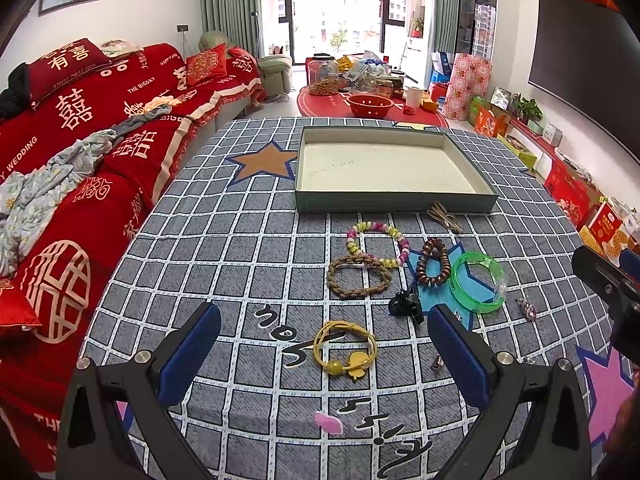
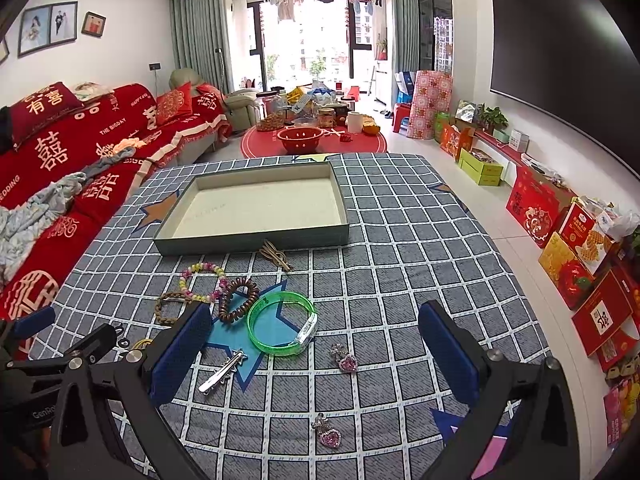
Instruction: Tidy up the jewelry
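An empty grey-green box (image 1: 394, 204) (image 2: 256, 242) stands on the checked tablecloth. Jewelry lies in front of it. My left gripper (image 1: 324, 346) is open above a yellow hair tie (image 1: 346, 350). Beyond it lie a braided brown bracelet (image 1: 359, 276), a pastel bead bracelet (image 1: 378, 242), a brown coil tie (image 1: 432, 262), a green bangle (image 1: 478, 282) and a black clip (image 1: 406, 305). My right gripper (image 2: 316, 340) is open above the green bangle (image 2: 282, 322). A silver hair clip (image 2: 222, 370) and two pink heart clips (image 2: 345, 358) (image 2: 328, 434) lie near it.
A gold clip (image 1: 444, 216) (image 2: 274, 255) lies against the box's front wall. A red-covered sofa (image 1: 80, 152) runs along the table's left side. Boxes (image 2: 560, 240) line the floor on the right. A low red table with clutter (image 2: 316, 136) stands beyond.
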The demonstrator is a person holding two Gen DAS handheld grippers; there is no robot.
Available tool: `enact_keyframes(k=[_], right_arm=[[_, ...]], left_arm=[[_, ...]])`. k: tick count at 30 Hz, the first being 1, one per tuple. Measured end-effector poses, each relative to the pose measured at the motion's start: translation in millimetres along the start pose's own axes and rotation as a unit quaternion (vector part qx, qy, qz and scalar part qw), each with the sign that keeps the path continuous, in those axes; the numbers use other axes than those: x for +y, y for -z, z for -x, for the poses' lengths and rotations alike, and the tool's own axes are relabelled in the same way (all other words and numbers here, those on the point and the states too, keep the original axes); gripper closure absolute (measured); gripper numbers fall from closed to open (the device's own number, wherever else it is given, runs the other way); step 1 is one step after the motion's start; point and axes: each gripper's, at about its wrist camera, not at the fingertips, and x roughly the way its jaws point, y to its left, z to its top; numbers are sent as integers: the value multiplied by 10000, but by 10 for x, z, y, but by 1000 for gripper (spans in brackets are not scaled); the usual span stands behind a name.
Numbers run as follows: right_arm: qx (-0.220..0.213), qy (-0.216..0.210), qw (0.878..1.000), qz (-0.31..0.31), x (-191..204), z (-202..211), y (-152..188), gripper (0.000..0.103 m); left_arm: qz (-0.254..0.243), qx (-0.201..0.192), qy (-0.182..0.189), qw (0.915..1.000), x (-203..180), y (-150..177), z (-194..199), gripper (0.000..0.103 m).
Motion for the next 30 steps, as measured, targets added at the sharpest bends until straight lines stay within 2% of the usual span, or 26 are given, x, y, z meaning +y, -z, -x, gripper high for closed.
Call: enact_keyframes(k=[30], right_arm=[[19,3,10000,-13,-12,-4,12,0]], left_arm=[[-24,100,-41,9999,14,93,30,0]])
